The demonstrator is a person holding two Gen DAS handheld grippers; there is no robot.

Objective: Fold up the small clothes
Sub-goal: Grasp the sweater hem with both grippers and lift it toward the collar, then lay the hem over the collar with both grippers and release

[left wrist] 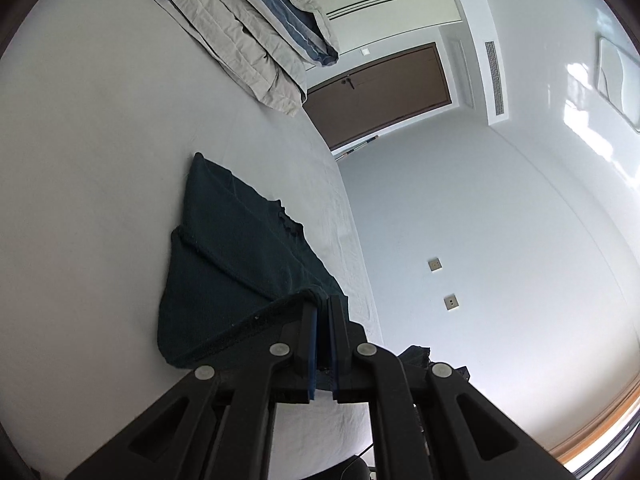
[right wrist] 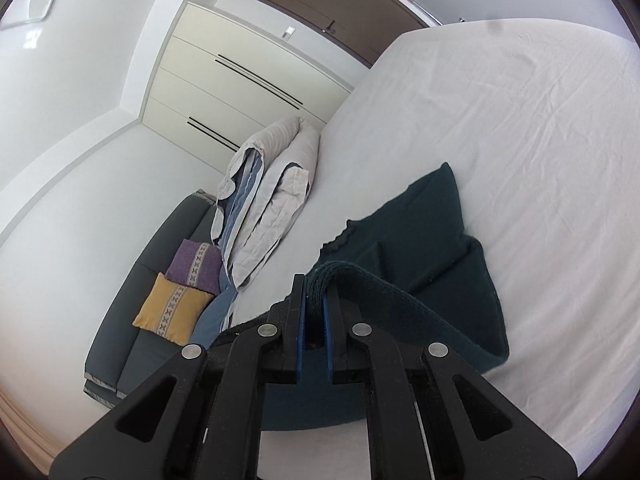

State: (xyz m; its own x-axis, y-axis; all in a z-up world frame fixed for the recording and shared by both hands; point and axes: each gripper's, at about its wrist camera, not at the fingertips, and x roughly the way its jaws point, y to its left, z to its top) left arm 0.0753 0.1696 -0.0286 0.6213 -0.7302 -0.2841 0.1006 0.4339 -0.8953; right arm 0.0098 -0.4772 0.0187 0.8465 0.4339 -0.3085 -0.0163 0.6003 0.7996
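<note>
A dark green knitted garment lies partly on the white bed sheet. My left gripper is shut on one corner of its hem and holds that edge lifted off the sheet. The same garment shows in the right wrist view. My right gripper is shut on a bunched ribbed edge of it, raised above the sheet. The far part of the garment rests flat with a fold across it.
A folded beige and blue quilt lies at the far end of the bed, also in the right wrist view. A grey sofa with a yellow cushion and a purple cushion stands beside the bed. A brown door and cream wardrobe are behind.
</note>
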